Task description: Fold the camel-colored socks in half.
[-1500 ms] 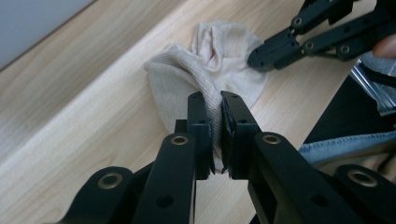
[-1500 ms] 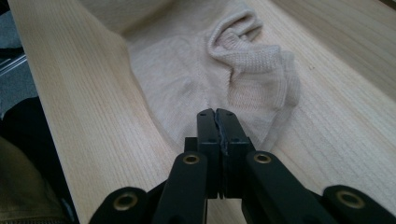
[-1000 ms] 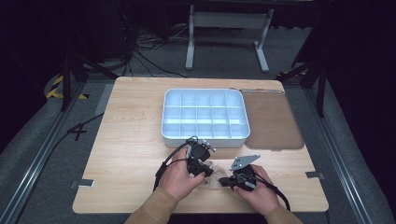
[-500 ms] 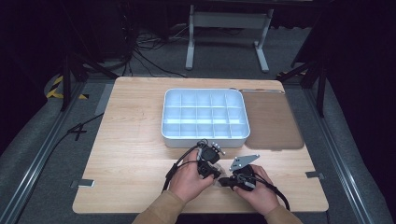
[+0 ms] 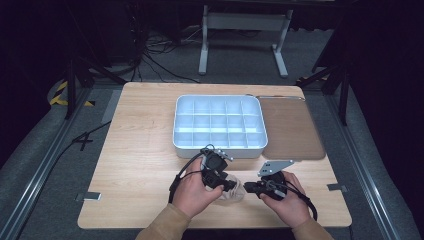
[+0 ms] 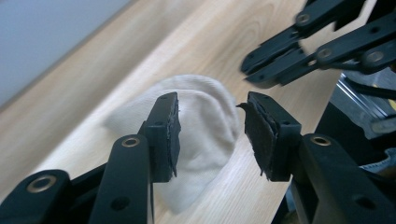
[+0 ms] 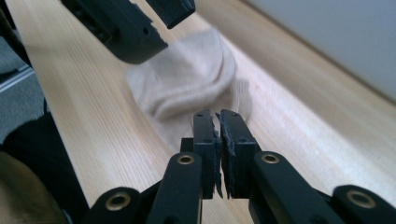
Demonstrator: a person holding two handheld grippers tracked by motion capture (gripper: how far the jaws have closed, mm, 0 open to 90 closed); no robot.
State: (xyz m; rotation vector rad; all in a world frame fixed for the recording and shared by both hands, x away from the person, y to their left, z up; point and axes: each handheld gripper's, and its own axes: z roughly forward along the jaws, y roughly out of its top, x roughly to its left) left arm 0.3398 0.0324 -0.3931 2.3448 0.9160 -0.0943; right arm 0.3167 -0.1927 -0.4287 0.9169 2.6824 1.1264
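Left gripper view, fingers (image 6: 210, 135) just parted over sock (image 6: 205, 121), right gripper (image 7: 217, 140) nearly closed, empty.

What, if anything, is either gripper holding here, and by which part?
Nothing is held. The left gripper has just opened above the folded sock; the right gripper is nearly shut, its fingers empty beside it.

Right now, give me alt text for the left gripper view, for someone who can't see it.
The left gripper has its two black jaws open just above a folded cream sock lying on a light wooden table, after just opening. The right gripper reaches in from the upper right with its jaws nearly closed.
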